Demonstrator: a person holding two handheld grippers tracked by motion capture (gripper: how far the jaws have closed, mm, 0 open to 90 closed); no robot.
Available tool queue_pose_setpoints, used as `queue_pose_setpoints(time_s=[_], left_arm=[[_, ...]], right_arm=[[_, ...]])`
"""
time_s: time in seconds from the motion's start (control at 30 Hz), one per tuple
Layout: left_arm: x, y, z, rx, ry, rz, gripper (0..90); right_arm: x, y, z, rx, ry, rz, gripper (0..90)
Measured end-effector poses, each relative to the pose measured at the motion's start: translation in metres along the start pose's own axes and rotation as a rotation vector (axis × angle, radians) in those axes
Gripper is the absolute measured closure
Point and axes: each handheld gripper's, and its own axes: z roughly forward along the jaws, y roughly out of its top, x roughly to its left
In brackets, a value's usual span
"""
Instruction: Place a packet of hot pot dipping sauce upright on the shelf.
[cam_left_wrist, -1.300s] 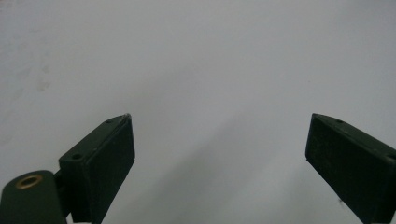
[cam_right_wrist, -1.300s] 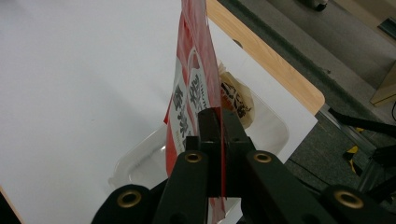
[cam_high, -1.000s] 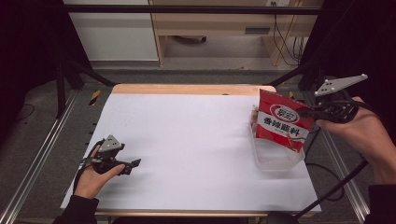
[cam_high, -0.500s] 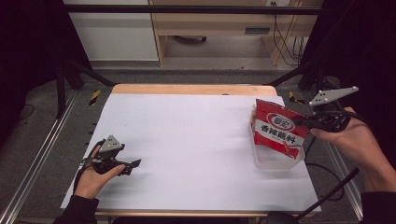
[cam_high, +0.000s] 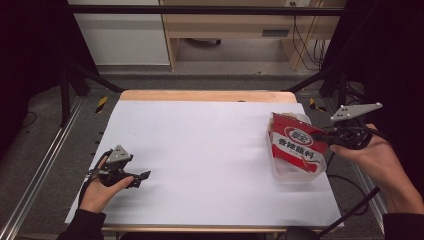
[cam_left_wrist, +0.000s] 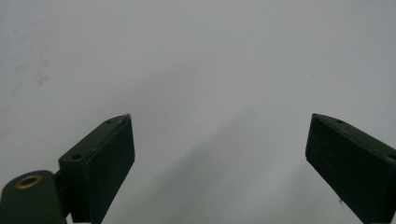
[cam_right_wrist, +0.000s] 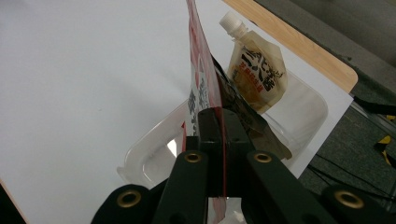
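High view, left: left gripper (cam_high: 142, 176) resting on white table (cam_high: 210, 165), jaws wide, empty. Right: right gripper (cam_high: 320, 135) clamped on red sachet (cam_high: 296, 144), apparently over clear tray (cam_high: 292, 175). Lower squarely; release once seated.

The left gripper (cam_high: 142, 176) is held low near the front left corner of the table by the left hand (cam_high: 102, 187), its jaws spread wide with nothing between them. The right gripper (cam_high: 322, 136) is held by the right hand (cam_high: 372, 152) at the right edge, jaws pressed closed on a red packet (cam_high: 296, 142).
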Motion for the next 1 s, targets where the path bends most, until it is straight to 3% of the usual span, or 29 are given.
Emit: queue_pose_setpoints(time_s=[0.47, 0.63, 0.9, 1.0], left_arm=[[-0.001, 0.000, 0.002, 0.006, 0.002, -0.004, 8.3], [-0.001, -0.001, 0.002, 0.006, 0.003, -0.008, 8.3], [-0.002, -0.001, 0.003, 0.011, 0.001, 0.002, 8.3], [-0.002, -0.001, 0.003, 0.010, 0.001, 0.000, 8.3]], right_arm=[[-0.005, -0.020, -0.006, 0.034, -0.015, 0.034, 88.9], [-0.006, -0.024, -0.006, 0.039, -0.009, 0.048, 84.2], [0.002, -0.012, 0.003, 0.035, -0.011, 0.027, 59.6], [0.007, -0.004, 0.007, 0.022, -0.035, 0.013, 49.0]])
